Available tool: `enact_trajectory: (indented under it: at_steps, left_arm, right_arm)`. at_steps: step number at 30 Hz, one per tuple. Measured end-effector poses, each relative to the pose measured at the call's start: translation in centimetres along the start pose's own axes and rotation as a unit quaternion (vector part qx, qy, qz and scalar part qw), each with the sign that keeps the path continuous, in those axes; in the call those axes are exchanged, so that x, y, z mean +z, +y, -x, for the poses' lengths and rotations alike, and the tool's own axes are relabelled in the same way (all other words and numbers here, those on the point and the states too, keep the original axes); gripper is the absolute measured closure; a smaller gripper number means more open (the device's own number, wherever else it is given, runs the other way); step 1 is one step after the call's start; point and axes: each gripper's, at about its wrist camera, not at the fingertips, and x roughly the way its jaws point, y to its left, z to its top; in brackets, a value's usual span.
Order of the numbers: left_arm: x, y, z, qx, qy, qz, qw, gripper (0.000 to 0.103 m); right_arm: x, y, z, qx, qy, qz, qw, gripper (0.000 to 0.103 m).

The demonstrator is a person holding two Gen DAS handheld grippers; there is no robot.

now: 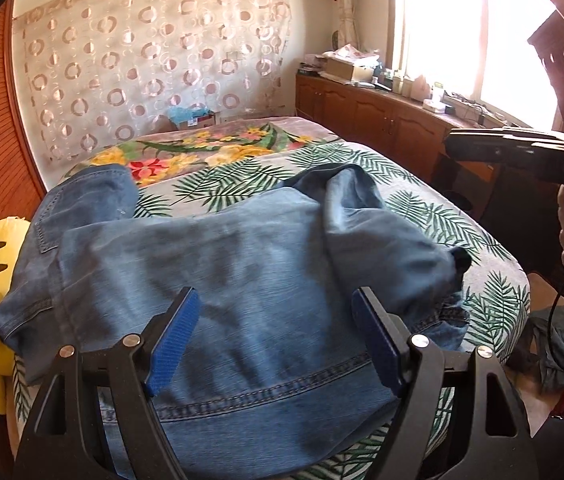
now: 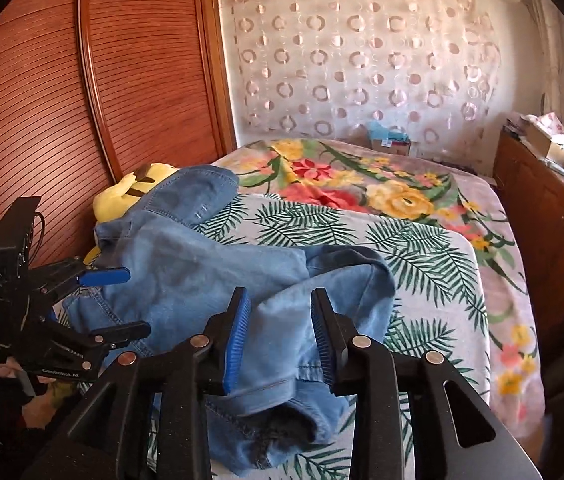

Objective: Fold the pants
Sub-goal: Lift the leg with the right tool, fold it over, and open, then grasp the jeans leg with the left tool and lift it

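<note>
Nearest the left wrist camera, the left gripper (image 1: 276, 336) stands with its blue-padded fingers (image 1: 174, 342) spread wide, nothing between them; the hemmed edge of the blue jeans (image 1: 242, 256) lies directly beneath and ahead of them, though contact with the cloth cannot be confirmed. The gripper's base is cut off by the lower frame edge.

The right gripper (image 2: 280, 338) also has its jaws parted (less widely than the left), poised over a bunched fold of the jeans (image 2: 210, 280) near the bed's front edge. Whether its pads (image 2: 238, 340) touch the denim cannot be told. In the right wrist view the left gripper (image 2: 114, 304) appears at the left, over the jeans' near-left portion, its fingers apart.

The jeans lie crumpled across the front part of the palm-leaf sheet (image 1: 433, 216), one leg doubled over to the right, the waist end reaching the left side, where it partly covers a yellow plush toy (image 2: 138, 188). The toy's lower body is hidden.

Beyond, a floral blanket (image 2: 361, 184) covers the far part of the bed. A cardboard box (image 2: 391, 145) sits at the far end with blue material in it; what that material is cannot be made out. A circle-patterned curtain (image 2: 345, 60) hangs on the back wall. The wooden cabinet (image 1: 369, 116) under the window carries clutter too small to identify.
</note>
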Motion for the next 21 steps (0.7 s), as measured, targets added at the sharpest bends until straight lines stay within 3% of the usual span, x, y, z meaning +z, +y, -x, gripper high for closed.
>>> enact_trajectory:
  at_steps: [5, 15, 21]
  left_arm:
    - [0.1, -1.0, -0.3, -0.011, 0.002, -0.009, 0.9999, 0.024]
    - [0.8, -5.1, -1.8, -0.071, 0.008, -0.044, 0.9965, 0.024]
    - [0.1, -6.2, -4.4, -0.072, 0.044, -0.056, 0.9949, 0.034]
  right_arm:
    - [-0.8, -0.6, -1.0, -0.024, 0.009, -0.007, 1.000, 0.070]
    - [-2.8, -3.1, -3.5, -0.047, 0.048, -0.040, 0.997, 0.069]
    - [-3.6, -4.3, -5.9, -0.039, 0.082, -0.064, 0.994, 0.069]
